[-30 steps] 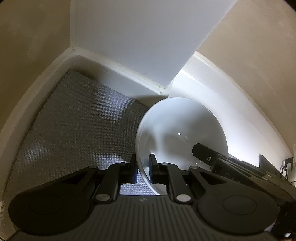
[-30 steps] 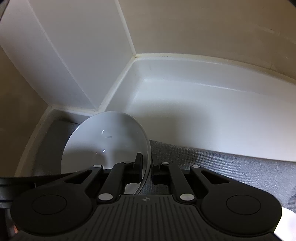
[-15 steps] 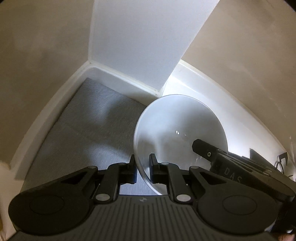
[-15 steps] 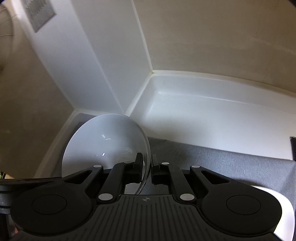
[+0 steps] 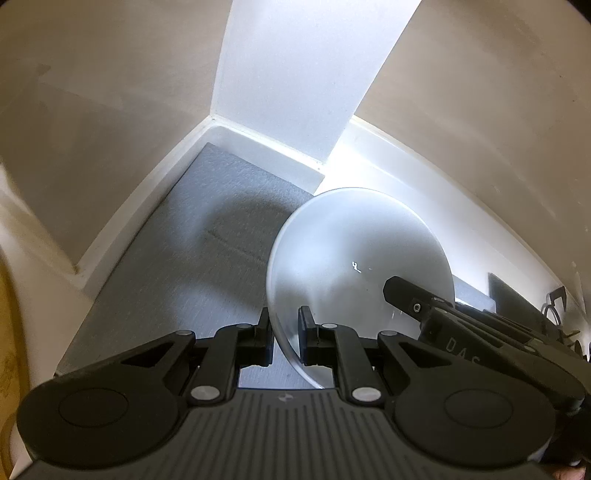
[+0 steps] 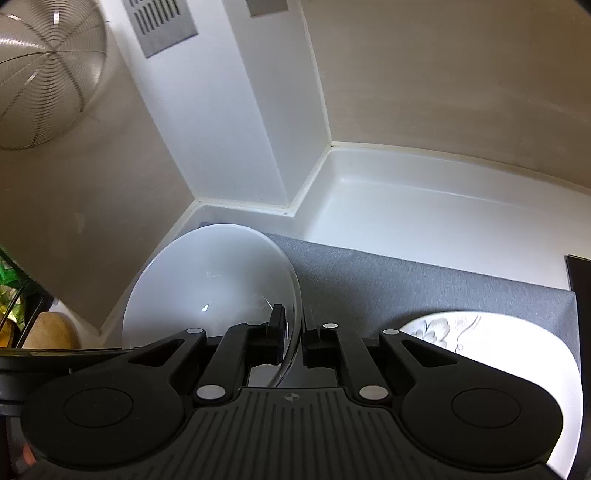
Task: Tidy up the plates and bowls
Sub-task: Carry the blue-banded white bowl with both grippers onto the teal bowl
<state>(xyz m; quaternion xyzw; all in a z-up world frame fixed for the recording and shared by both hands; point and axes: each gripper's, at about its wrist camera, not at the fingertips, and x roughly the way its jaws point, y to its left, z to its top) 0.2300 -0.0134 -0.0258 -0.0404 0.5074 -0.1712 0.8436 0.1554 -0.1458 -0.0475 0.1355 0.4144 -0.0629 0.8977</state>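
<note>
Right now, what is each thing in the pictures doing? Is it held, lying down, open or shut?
White bowl: held off the mat, tilted, gripped at two sides of its rim.
Left gripper: shut on the bowl's rim.
Right gripper: shut on the opposite rim.
Flowered plate: lying flat on the mat, untouched.
Grey mat: spread flat on the white counter.
Fan: cannot tell if it is spinning.

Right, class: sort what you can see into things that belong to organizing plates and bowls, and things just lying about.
Belongs to the job:
white bowl, gripped at opposite rims by left hand-held gripper and right hand-held gripper
floral plate
grey mat

Just about:
fan
wall vent
</note>
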